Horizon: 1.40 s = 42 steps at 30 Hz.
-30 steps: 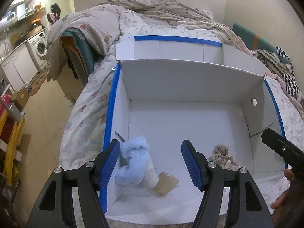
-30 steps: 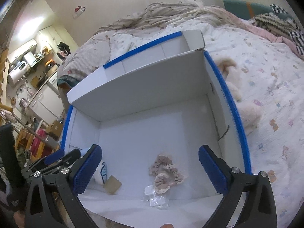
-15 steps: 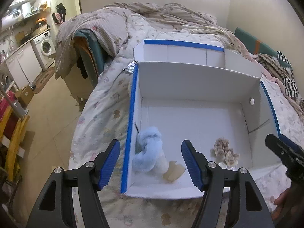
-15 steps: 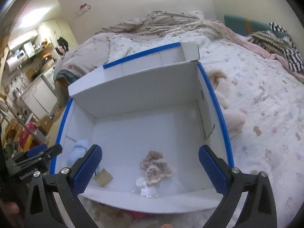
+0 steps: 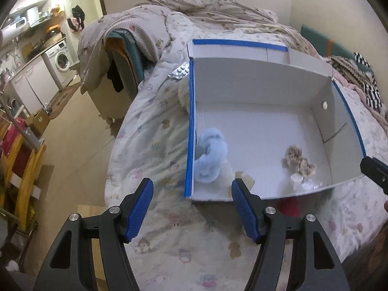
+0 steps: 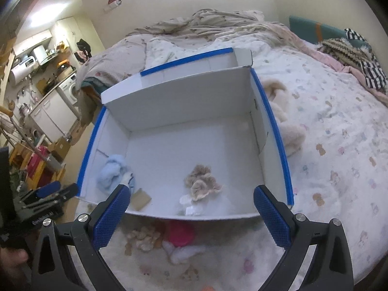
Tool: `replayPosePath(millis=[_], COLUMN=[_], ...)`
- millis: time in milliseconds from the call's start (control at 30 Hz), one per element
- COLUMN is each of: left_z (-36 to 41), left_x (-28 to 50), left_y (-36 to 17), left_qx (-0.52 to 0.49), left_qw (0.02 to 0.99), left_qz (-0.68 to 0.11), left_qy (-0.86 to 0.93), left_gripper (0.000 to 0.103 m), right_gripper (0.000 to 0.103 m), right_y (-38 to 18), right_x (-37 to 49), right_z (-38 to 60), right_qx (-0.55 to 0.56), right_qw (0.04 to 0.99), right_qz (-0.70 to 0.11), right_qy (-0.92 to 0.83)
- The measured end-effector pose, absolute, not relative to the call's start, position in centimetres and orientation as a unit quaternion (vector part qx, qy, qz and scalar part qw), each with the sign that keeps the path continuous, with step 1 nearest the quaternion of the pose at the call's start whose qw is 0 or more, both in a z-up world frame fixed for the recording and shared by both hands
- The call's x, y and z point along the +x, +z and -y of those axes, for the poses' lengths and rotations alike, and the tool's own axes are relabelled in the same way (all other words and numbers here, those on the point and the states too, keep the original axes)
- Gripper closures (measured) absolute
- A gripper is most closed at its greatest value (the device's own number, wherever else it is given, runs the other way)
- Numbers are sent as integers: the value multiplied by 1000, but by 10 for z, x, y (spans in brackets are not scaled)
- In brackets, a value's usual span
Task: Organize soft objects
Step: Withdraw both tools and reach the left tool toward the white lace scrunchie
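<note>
One white box on bed, blue plush, beige scrunchie inside

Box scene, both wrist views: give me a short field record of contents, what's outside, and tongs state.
box: white box with blue-taped edges, open, on the bed
inside left: light blue fluffy item
inside middle: beige scrunchie, clear wrapper beside it
outside, near edge: pink item, beige scrunchie pile
outside, right: cream plush
left tongs: open, empty
right tongs: open, empty
</note>
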<state>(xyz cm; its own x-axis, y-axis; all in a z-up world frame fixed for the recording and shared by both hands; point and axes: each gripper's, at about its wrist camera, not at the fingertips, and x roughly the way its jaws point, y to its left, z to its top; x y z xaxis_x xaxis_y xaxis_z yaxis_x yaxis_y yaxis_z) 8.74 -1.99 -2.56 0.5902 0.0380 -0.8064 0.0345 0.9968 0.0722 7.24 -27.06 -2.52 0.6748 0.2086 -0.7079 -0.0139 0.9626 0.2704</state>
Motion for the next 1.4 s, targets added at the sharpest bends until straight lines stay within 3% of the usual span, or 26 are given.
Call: replayPosePath(millis=[633, 1267, 1300, 1400], left_z=[-5, 100, 101, 94], left_x=[91, 101, 102, 107], left_y=[-72, -136, -139, -143], left_qx=[-20, 49, 49, 28], left_qw=[844, 794, 792, 783], left_qz=[-535, -591, -594, -609], left_qy=[26, -133, -132, -120], left_gripper=[39, 39, 40, 59], right_gripper=[0, 0, 0, 0], right_y=[-81, -114, -114, -114], right_x=[70, 82, 82, 82], right_z=[279, 281, 280, 278], right_qx=[195, 225, 224, 220], right_qw=[832, 793, 794, 794], right_qz=[-517, -565, -565, -566], right_qy=[50, 33, 33, 33])
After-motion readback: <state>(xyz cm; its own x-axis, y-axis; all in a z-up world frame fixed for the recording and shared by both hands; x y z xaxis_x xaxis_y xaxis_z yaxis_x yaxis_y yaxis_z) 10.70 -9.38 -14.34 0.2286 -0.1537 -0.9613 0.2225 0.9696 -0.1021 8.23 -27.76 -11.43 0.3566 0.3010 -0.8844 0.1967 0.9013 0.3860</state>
